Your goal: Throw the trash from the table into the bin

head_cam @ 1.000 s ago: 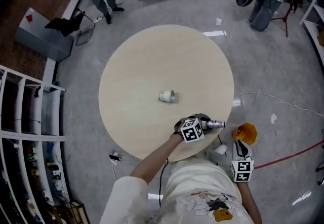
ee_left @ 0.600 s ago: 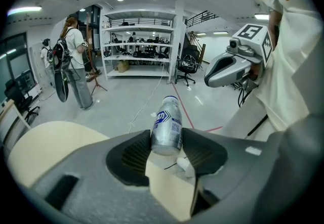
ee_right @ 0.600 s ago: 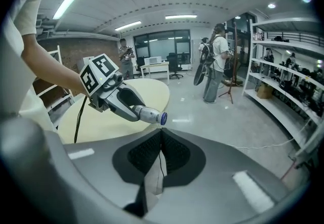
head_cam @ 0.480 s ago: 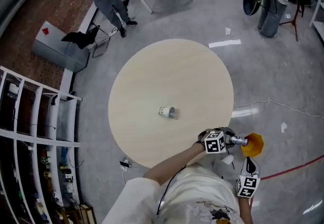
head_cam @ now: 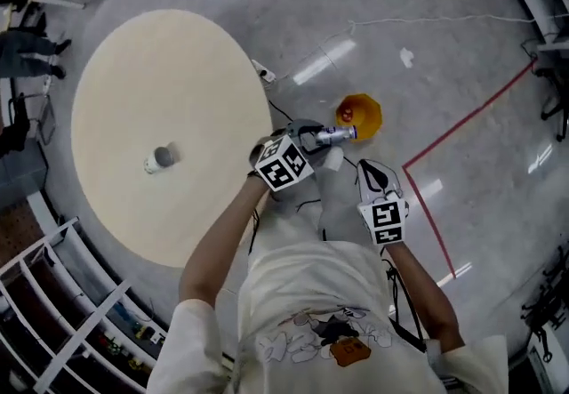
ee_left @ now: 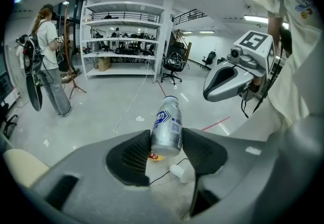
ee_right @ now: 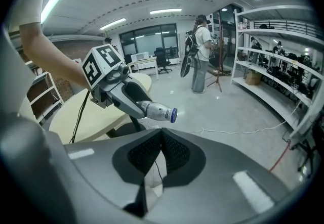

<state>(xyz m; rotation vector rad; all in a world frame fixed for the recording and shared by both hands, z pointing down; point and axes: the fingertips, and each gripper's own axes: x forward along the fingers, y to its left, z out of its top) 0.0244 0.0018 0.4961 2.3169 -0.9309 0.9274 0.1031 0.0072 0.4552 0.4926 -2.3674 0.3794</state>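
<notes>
My left gripper [head_cam: 322,136] is shut on a small silver bottle [head_cam: 336,133] with a blue label and holds it over the floor, just beside the orange bin [head_cam: 360,114]. In the left gripper view the bottle [ee_left: 167,126] stands upright between the black pads [ee_left: 132,154], with a bit of the bin [ee_left: 153,157] showing below it. My right gripper [head_cam: 370,169] hangs below and to the right, shut on nothing; its pads [ee_right: 152,153] meet. A crushed paper cup [head_cam: 161,157] lies on the round beige table [head_cam: 133,72].
A small white object [head_cam: 331,160] sits on the floor under the left gripper. Cables [head_cam: 293,90] run across the grey floor, and red tape [head_cam: 453,130] marks it at right. A person [ee_left: 48,61] stands by white shelving [ee_left: 121,41]. The table's edge [ee_right: 101,109] is close on the left.
My left gripper has carried the bottle off the table's edge and out over the floor next to the orange bin. The head view has swung round, so the table now lies at the left.
</notes>
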